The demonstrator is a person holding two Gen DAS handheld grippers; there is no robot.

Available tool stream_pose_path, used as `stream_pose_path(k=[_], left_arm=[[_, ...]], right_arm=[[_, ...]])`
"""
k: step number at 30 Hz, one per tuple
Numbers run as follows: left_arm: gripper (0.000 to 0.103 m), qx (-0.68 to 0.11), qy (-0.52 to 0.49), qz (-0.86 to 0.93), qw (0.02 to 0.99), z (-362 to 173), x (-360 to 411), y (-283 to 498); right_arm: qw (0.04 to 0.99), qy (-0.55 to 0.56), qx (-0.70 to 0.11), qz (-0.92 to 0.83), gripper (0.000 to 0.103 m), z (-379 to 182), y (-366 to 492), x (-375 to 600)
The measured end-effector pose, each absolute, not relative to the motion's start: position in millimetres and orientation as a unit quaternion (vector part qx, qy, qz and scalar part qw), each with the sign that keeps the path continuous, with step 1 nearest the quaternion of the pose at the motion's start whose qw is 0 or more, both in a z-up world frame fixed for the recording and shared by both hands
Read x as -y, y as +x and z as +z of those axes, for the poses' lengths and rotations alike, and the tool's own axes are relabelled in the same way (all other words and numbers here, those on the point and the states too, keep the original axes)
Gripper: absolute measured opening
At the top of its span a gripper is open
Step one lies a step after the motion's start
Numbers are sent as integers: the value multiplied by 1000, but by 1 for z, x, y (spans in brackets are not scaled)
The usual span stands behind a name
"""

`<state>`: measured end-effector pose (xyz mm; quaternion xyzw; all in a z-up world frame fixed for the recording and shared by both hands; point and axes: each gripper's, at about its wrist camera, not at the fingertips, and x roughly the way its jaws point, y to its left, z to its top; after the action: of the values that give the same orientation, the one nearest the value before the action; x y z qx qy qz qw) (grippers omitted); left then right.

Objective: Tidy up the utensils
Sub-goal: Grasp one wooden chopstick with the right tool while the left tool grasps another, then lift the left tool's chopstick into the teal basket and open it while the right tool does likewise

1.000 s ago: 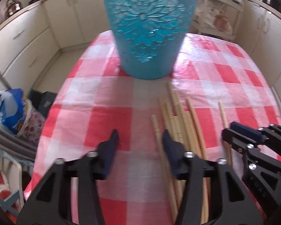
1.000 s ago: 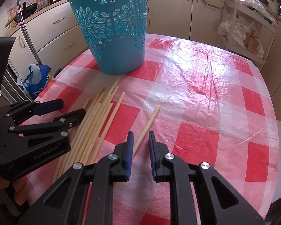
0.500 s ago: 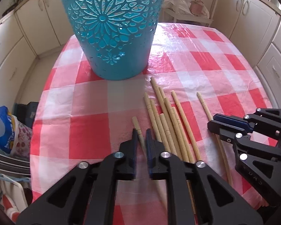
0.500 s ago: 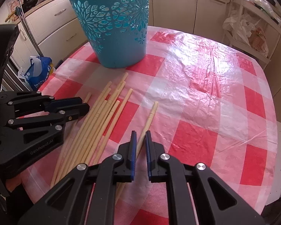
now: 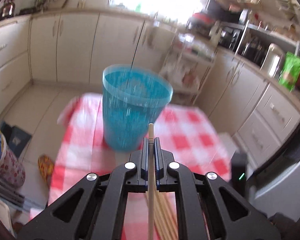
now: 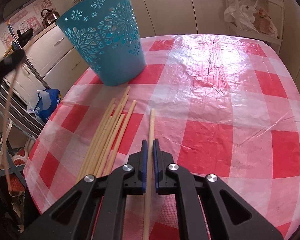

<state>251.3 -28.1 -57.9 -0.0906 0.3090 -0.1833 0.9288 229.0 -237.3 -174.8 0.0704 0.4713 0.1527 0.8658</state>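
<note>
Looking along the left gripper (image 5: 151, 143), its two blue-padded jaws are pressed together on one pale wooden chopstick (image 5: 150, 178), which runs straight up the middle of the view. Its blunt tip pokes a little past the jaws, in front of the blue basket (image 5: 130, 108). The stick is smooth, round and light tan. The jaws have just been closing, with this chopstick between them. Under the gripper's frame more chopsticks (image 5: 166, 214) show as a loose bundle on the red and white checked tablecloth (image 5: 190, 132); blur and the frame hide too much to count them. The one basket stands upright on the cloth, its open rim towards the camera.

From the right wrist, the right gripper (image 6: 150, 147) is clamped on a second single chopstick (image 6: 151, 124). This stick lies along the cloth (image 6: 230, 120) and points away from the camera, with its squared far end well short of the basket (image 6: 108, 46). It looks the same pale wood, with a faint ring near its end. Just to its left lies a loose pile of chopsticks (image 6: 110, 132), about seven by their far ends, fanned towards the basket's foot. The basket is turquoise plastic with cut-out flower patterns, and it stands at the cloth's far left corner. At the left edge, blurred, the left gripper (image 6: 8, 62) is dark and raised, with its thin stick (image 6: 8, 108) hanging down from it.
</note>
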Motion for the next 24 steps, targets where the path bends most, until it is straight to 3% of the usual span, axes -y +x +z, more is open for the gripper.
stream_pose_path(k=[6, 13, 18, 24], left_arm=[[5, -204, -111, -186, 955, 8, 23, 275], [5, -110, -121, -168, 972, 47, 26, 318], [5, -69, -119, -134, 981, 50, 37, 361], [5, -91, -115, -108, 983, 21, 45, 402]], right_arm=[[868, 22, -476, 142, 6, -172, 229, 225], [868, 33, -475, 143, 6, -173, 228, 228], [864, 28, -481, 144, 6, -172, 231, 228], [855, 11, -495, 152, 9, -171, 234, 223]])
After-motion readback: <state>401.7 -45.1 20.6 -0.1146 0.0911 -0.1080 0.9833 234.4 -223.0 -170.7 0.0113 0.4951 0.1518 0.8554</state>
